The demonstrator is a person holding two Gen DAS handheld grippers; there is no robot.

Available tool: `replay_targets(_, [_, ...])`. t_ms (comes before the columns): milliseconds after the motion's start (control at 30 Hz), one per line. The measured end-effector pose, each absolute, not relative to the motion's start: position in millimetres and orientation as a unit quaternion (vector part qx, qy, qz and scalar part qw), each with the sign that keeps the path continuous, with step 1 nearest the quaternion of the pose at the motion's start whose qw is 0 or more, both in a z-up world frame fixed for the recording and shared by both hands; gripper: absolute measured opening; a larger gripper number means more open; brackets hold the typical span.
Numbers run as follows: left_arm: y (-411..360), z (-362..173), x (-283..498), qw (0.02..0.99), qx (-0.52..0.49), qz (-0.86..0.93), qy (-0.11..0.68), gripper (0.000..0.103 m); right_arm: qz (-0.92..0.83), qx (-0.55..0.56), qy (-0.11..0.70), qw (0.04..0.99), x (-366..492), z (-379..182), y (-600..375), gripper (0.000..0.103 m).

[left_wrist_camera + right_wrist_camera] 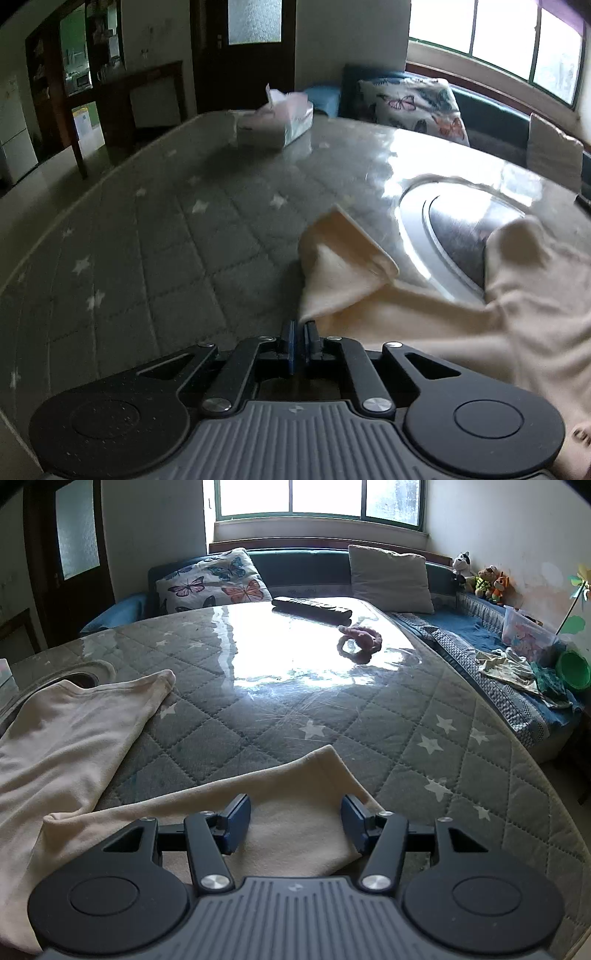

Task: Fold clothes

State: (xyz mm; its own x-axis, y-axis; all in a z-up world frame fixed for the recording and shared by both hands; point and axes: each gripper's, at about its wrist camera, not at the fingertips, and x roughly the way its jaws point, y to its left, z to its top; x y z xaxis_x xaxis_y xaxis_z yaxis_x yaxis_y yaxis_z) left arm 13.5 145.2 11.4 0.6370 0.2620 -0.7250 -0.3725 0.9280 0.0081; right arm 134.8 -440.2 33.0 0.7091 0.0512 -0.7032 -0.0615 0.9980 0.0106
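Daylight is pouring in through the window (pixel 317 498), blowing it out white and throwing heavy glare across the glossy table (pixel 295 653). Left wrist view is looking dim and motion-blurred, especially the cloth (pixel 424 302). Fisheye is bending the edges, corners going black.

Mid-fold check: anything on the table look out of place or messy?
Only stray items: a pink knotted ring toy and a black remote control sit at the far end of the quilted star-patterned table, clear of the cream garment. The garment lies rumpled, one part folded over.
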Motion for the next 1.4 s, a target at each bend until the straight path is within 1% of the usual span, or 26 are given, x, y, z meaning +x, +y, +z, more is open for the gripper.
replay_targets(33, [143.2,10.5,12.8,0.902,-0.064,0.176,0.389,0.01,0.031,-0.007,0.38,0.924,134.9,33.0,-440.0,0.056])
replay_targets(67, [140.5,10.8,13.1,0.902,-0.055,0.177,0.389,0.02,0.03,-0.007,0.381,0.924,134.9,33.0,-440.1,0.056])
replay_targets(100, [137.1,11.9,14.0,0.904,-0.043,0.177,0.387,0.027,0.03,-0.007,0.381,0.924,135.0,32.9,-440.0,0.056])
replay_targets(133, [133.9,11.8,15.8,0.906,-0.032,0.176,0.384,0.039,0.029,-0.007,0.381,0.924,135.1,32.6,-439.6,0.056])
replay_targets(167, [129.8,13.1,17.5,0.909,-0.018,0.171,0.38,0.048,0.028,-0.007,0.381,0.924,135.4,32.7,-439.3,0.057])
replay_targets(267, [123.4,11.2,26.9,0.914,0.017,0.155,0.375,0.052,0.028,-0.007,0.381,0.924,135.3,32.7,-438.3,0.059])
replay_targets(400, [129.4,6.4,42.2,0.911,0.019,0.167,0.377,0.052,0.027,-0.008,0.382,0.924,136.1,32.5,-437.1,0.06])
replay_targets(567, [167.7,11.1,50.1,0.902,-0.028,0.238,0.36,0.052,0.028,-0.009,0.384,0.923,137.5,32.7,-437.1,0.063])
replay_targets(633, [185.3,12.5,50.7,0.893,-0.041,0.27,0.359,0.05,0.028,-0.009,0.384,0.923,137.7,32.5,-437.2,0.063])
replay_targets(733, [197.8,10.7,48.1,0.885,-0.047,0.283,0.366,0.042,0.029,-0.009,0.382,0.924,137.5,32.0,-436.8,0.064])
replay_targets(800, [196.1,10.9,43.6,0.885,-0.044,0.28,0.369,0.042,0.027,-0.01,0.382,0.924,138.2,32.4,-436.8,0.064])
replay_targets(933, [173.2,16.3,35.3,0.898,-0.039,0.229,0.373,0.042,0.022,-0.012,0.381,0.924,138.8,33.2,-437.3,0.064])
replay_targets(1067, [134.6,27.4,39.0,0.914,-0.032,0.154,0.373,0.043,0.026,-0.022,0.379,0.925,140.9,38.1,-432.8,0.064])
replay_targets(1233, [92.0,36.7,64.0,0.926,-0.021,0.079,0.368,0.042,0.057,-0.025,0.373,0.926,144.6,48.2,-422.8,0.063])
replay_targets(1400, [44.7,34.9,100.4,0.93,0.005,0.011,0.368,0.042,0.096,-0.012,0.373,0.923,150.1,53.6,-406.3,0.063])
